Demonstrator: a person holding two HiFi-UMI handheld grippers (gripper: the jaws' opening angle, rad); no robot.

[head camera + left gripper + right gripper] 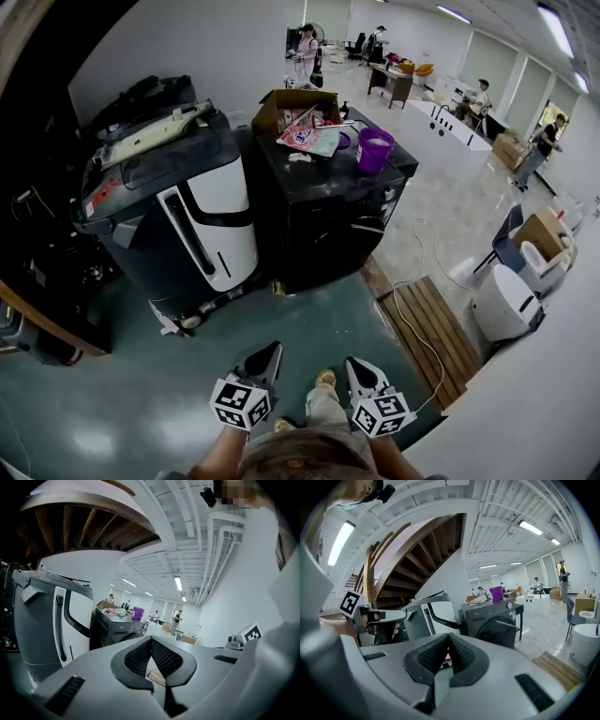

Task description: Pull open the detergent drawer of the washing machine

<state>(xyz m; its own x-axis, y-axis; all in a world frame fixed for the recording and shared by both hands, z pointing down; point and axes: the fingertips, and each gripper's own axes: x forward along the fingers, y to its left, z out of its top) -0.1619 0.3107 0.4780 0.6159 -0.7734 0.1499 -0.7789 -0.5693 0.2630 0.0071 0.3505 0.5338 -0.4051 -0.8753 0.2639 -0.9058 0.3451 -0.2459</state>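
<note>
Left tool and right tool, both mine: jaws together, nothing between, low at 6 o'clock in head view. Black washing machine at 12 o'clock from them, well apart. Front badge reads "Midea". Can't pick out detergent drawer on dark front panel. Purple cup and cardboard box on its top.

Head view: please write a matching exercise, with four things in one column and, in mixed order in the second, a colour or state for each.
Column one
1 washing machine
2 bucket
3 cardboard box
4 right gripper

Column two
A purple
B shut, empty
C black
D brown, open at the top

Pairs: 1-C, 2-A, 3-D, 4-B
</note>
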